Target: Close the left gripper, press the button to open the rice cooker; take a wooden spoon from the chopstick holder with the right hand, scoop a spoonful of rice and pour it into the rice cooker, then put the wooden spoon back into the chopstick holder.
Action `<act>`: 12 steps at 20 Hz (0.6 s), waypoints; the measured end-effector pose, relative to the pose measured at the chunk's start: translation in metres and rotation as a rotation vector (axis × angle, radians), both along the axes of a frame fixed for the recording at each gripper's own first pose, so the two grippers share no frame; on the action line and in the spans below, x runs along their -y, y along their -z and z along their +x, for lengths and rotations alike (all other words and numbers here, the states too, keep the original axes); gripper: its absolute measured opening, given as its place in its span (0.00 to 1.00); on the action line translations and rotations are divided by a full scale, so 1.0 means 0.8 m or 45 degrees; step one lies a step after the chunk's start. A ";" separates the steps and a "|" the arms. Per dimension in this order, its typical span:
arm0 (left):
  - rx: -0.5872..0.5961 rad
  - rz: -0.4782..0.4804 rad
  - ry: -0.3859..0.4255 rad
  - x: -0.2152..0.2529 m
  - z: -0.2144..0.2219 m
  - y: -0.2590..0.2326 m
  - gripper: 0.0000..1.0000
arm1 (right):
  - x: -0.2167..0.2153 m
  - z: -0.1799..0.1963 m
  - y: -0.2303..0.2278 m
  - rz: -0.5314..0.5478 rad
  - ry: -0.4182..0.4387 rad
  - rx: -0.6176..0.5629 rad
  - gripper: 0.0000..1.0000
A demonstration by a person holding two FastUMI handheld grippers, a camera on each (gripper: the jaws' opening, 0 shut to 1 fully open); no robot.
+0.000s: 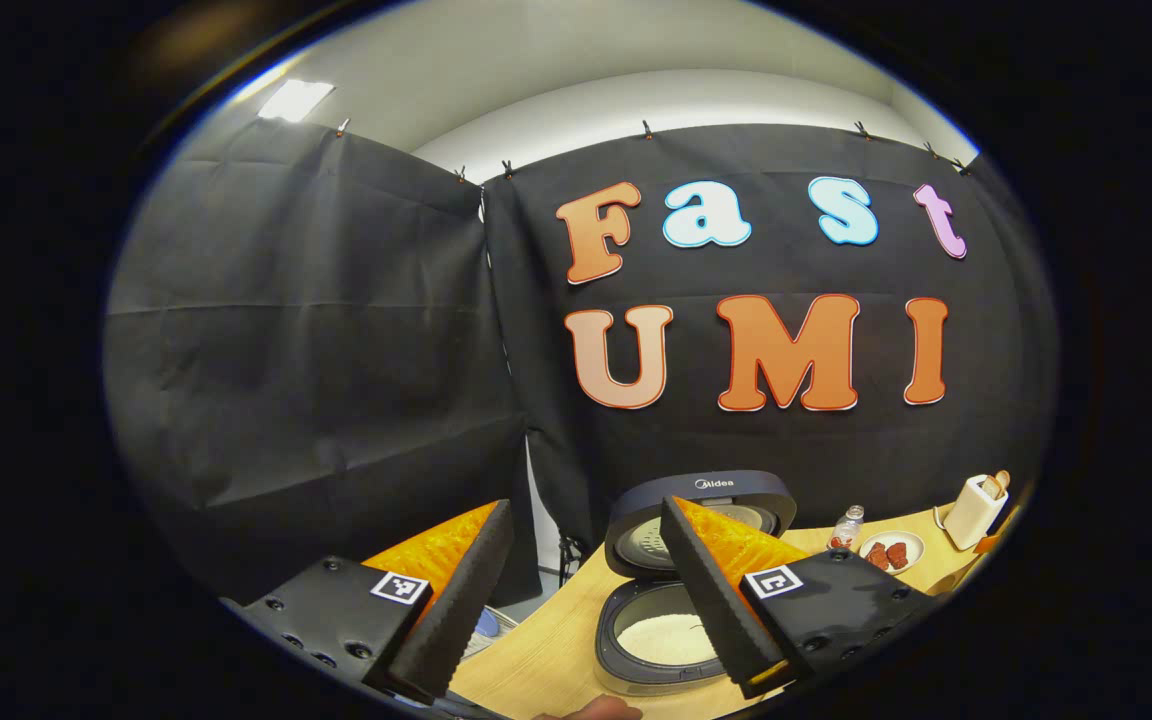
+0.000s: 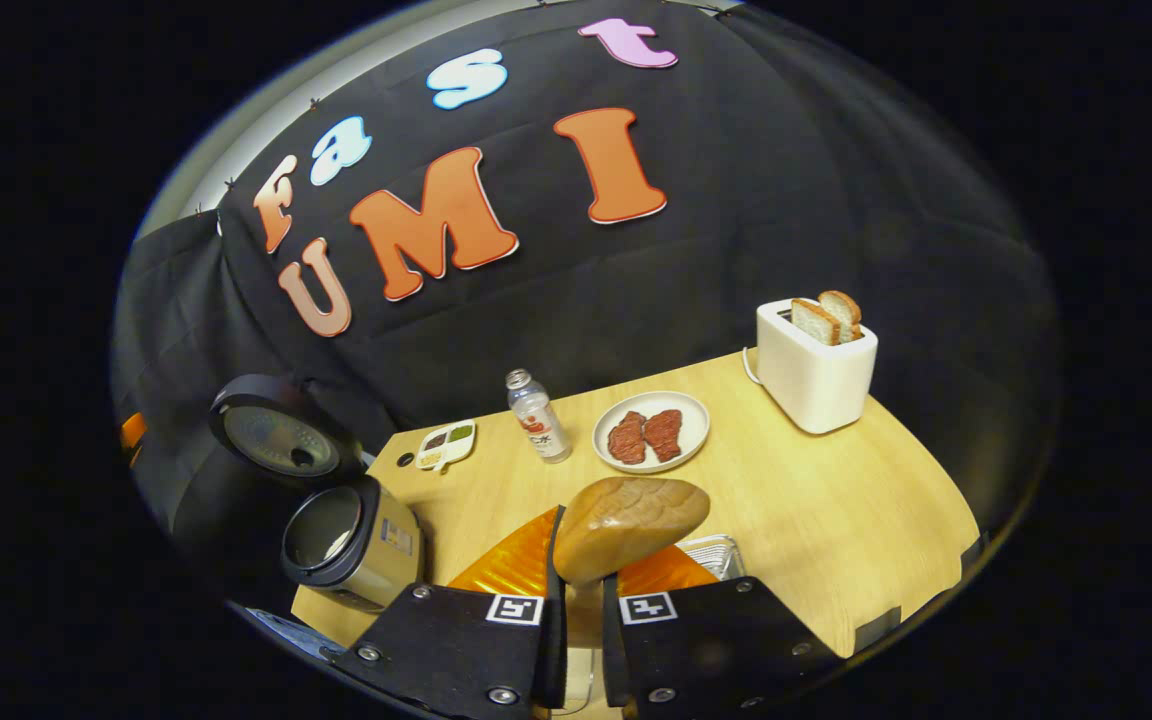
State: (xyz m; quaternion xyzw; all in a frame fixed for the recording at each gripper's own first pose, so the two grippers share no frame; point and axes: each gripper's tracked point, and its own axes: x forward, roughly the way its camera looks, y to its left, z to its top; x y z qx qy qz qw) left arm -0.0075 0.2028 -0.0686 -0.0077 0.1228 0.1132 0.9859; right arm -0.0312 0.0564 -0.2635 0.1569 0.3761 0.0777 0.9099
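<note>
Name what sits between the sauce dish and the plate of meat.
In the right gripper view, a small bottle stands between the sauce dish and the plate of meat.

Pale wooden spoon [image 2: 629, 525], white rice [image 1: 666, 638], dark-lidded rice cooker [image 2: 351, 540], white toaster [image 2: 814, 375]

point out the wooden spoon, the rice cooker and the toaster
wooden spoon [image 2: 628, 525], right gripper view, on the bowl of the spoon.
rice cooker [image 2: 376, 545], right gripper view, on its side wall.
toaster [image 2: 816, 380], right gripper view, on its white front face.
</note>
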 end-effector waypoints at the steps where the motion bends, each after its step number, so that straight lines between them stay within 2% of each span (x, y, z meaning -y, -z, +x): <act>1: -0.003 -0.012 0.006 -0.002 0.002 0.003 0.99 | -0.012 -0.006 0.001 -0.009 -0.038 0.000 0.14; 3: -0.010 -0.020 0.006 -0.010 0.003 0.010 0.99 | -0.039 -0.018 0.003 -0.035 -0.127 0.001 0.14; 4: -0.014 -0.021 0.005 -0.014 0.004 0.013 0.92 | -0.053 -0.026 0.006 -0.055 -0.173 0.001 0.14; 7: -0.028 -0.020 -0.008 -0.031 0.001 0.020 0.92 | -0.077 -0.039 0.022 -0.137 -0.280 -0.003 0.14; 12: -0.049 0.018 -0.016 -0.061 0.003 0.023 0.92 | -0.095 -0.056 0.066 -0.415 -0.458 0.014 0.14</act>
